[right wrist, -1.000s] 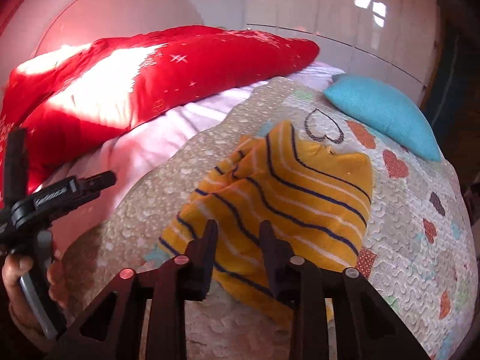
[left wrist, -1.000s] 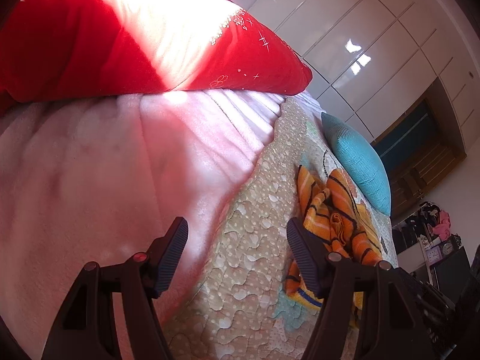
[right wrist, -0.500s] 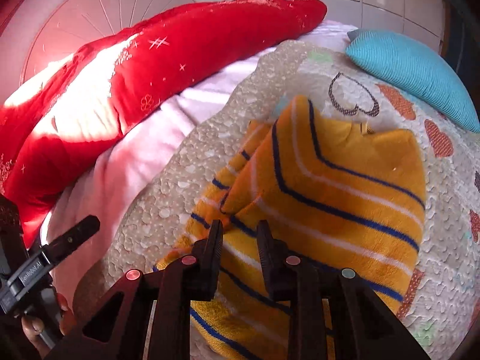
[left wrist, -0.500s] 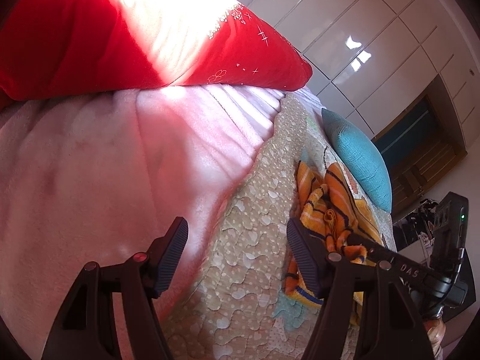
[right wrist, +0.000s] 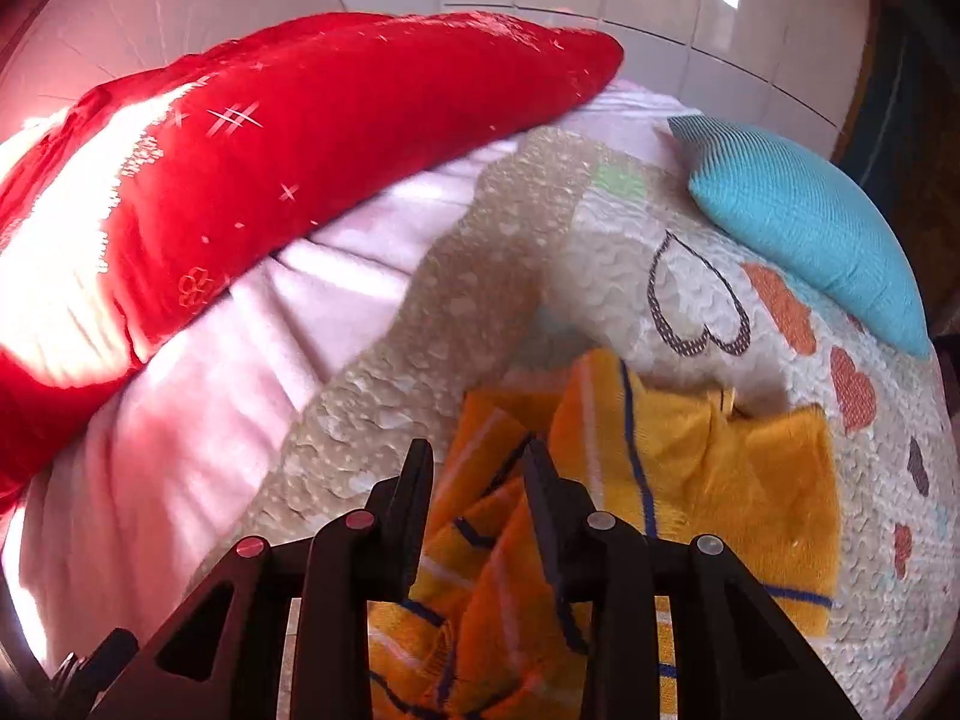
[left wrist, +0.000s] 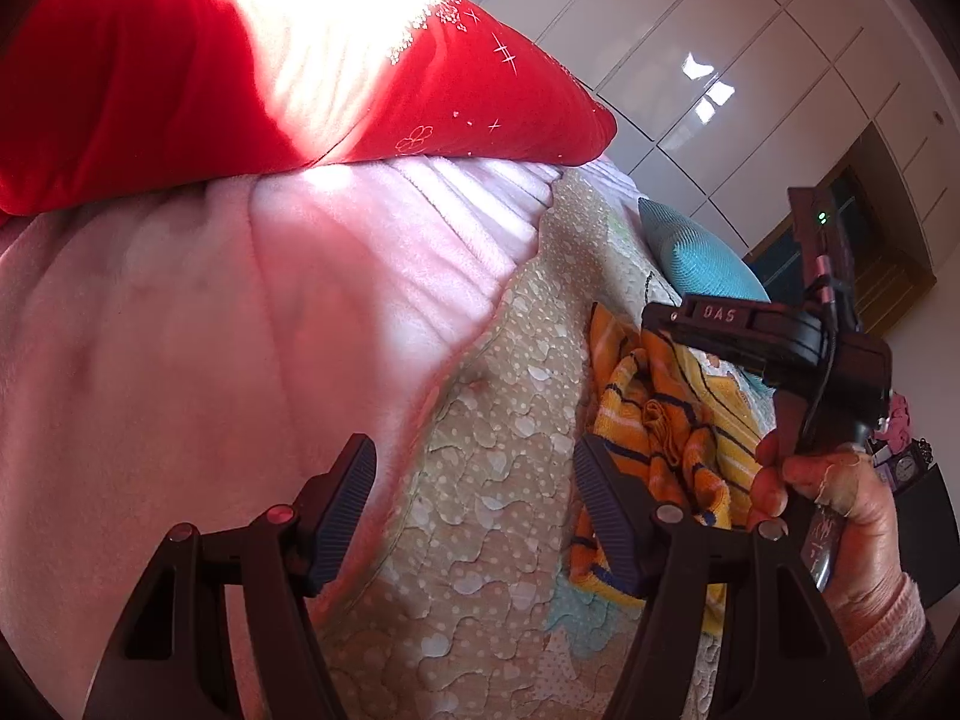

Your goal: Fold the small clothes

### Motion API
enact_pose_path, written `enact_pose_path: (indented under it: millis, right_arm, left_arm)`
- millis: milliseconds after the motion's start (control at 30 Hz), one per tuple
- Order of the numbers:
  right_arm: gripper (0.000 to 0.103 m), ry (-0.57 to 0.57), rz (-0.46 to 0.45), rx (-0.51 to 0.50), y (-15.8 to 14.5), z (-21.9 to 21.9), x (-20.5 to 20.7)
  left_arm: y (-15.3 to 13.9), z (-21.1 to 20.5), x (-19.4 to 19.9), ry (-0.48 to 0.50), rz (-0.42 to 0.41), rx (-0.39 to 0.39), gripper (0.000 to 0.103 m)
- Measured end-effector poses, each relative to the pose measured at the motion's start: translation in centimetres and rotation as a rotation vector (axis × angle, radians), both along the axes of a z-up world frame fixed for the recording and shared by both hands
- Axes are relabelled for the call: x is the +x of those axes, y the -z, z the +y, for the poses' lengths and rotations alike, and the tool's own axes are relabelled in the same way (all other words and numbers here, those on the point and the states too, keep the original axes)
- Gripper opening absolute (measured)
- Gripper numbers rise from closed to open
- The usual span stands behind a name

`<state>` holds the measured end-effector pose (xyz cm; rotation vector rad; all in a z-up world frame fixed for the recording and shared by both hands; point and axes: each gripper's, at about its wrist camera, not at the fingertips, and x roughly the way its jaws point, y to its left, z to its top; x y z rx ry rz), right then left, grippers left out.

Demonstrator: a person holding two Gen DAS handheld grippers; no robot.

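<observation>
A small orange-yellow knitted garment (right wrist: 708, 468) with dark blue and white stripes lies crumpled on the heart-patterned quilt (right wrist: 690, 240). In the left wrist view the garment (left wrist: 666, 420) is bunched at the right. My right gripper (right wrist: 480, 474) hangs over the garment's rumpled left part. Its jaws are opening, with a raised fold of cloth below the gap and nothing pinched. A hand (left wrist: 834, 498) holds that gripper in the left wrist view. My left gripper (left wrist: 474, 468) stands open and empty over the quilt's beige border, left of the garment.
A long red pillow (right wrist: 270, 168) lies along the head of the bed on a pink blanket (left wrist: 210, 330). A turquoise cushion (right wrist: 804, 228) sits at the quilt's far right. White glossy wardrobe doors (left wrist: 750, 60) stand behind the bed.
The right gripper has travelled forward over the garment toward its far left edge, and its jaws have widened. It now shows in the left wrist view. The left gripper has stayed put.
</observation>
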<state>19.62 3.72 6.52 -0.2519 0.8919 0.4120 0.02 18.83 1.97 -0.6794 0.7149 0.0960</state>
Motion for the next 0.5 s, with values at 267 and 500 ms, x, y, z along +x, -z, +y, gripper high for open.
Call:
enact_pose_path:
  millis: [267,500]
  right_arm:
    - [0.047,0.124,0.376,0.121,4.5,-0.8,2.1]
    - [0.072,0.060,0.118,-0.073,6.3,3.7,4.2]
  left_arm:
    - [0.0,-0.2,0.3,0.022,0.004,-0.001,0.067]
    - [0.3,-0.2,0.6,0.010,0.018,0.004,0.067]
